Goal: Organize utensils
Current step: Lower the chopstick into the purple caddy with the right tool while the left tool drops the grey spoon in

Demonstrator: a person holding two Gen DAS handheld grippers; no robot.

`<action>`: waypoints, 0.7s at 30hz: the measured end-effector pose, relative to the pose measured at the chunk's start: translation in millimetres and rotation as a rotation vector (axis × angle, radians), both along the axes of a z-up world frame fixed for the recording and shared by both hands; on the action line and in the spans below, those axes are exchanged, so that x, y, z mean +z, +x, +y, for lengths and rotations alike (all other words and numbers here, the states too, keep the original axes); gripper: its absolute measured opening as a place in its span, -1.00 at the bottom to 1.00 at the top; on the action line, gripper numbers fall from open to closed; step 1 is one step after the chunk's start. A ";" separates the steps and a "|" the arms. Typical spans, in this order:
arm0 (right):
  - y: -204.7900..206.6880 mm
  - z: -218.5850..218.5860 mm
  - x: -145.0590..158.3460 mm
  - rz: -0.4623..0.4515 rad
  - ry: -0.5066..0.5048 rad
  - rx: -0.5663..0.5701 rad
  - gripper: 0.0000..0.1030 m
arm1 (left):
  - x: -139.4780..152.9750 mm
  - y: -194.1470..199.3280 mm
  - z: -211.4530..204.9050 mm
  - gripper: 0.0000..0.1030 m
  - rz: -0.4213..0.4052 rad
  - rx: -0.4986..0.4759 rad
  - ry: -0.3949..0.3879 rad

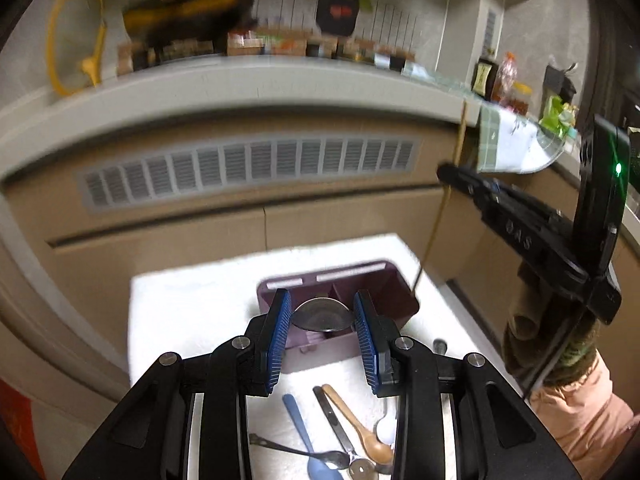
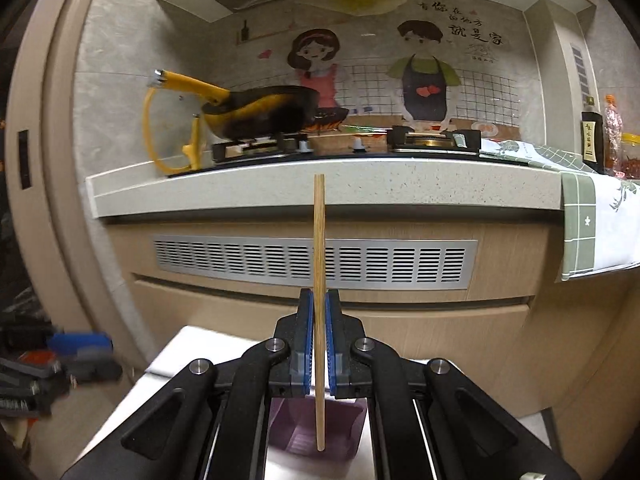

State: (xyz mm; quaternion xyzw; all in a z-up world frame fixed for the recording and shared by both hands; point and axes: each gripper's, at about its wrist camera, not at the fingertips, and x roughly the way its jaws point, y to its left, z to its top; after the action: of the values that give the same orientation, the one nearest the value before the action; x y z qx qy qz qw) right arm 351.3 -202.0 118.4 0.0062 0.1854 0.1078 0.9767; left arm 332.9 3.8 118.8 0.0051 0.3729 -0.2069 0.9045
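Note:
My left gripper (image 1: pixel 322 316) is shut on a metal ladle bowl (image 1: pixel 322 314), held above the purple utensil holder (image 1: pixel 394 294) on the white table (image 1: pixel 192 304). My right gripper (image 2: pixel 319 322) is shut on a wooden chopstick (image 2: pixel 319 240), held upright with its lower end over the purple holder (image 2: pixel 292 436). In the left wrist view the right gripper (image 1: pixel 452 176) is at the right, with the chopstick (image 1: pixel 440 208) hanging down to the holder's right rim. A blue spoon (image 1: pixel 304 432), a wooden spoon (image 1: pixel 360 428), a white spoon (image 1: pixel 386 428) and metal utensils (image 1: pixel 336 420) lie on the table near me.
A kitchen counter (image 2: pixel 320 192) with a stove, a yellow pan (image 2: pixel 260 112) and bottles stands behind the table. A cabinet with a vent grille (image 2: pixel 316 260) faces me. A green checked cloth (image 2: pixel 588 228) hangs off the counter at right. Clutter sits on the floor at left.

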 end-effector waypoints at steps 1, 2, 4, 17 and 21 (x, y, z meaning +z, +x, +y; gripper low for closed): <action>9.3 0.3 -7.0 0.017 -0.001 0.001 -0.90 | -8.7 6.4 -2.4 -0.35 0.013 0.002 0.008; 15.5 1.0 -12.6 0.027 -0.006 -0.001 -0.90 | -17.0 11.8 -3.2 -0.34 0.023 0.005 0.008; 31.3 5.5 -35.4 0.075 -0.023 0.009 -0.90 | -33.2 22.0 -3.9 -0.34 0.046 0.000 -0.014; 37.1 3.7 -104.4 0.283 -0.118 0.040 -0.69 | -90.6 43.6 -10.3 -0.03 0.032 0.025 -0.095; 6.7 2.0 -89.7 0.239 -0.158 0.025 -0.45 | -73.5 16.1 -0.2 0.29 -0.088 0.097 -0.068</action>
State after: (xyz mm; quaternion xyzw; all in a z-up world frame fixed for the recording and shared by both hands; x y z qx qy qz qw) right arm 358.1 -200.0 28.7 -0.0601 0.3084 0.1038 0.9437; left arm 349.0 3.6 45.3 -0.0344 0.3254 -0.1750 0.9286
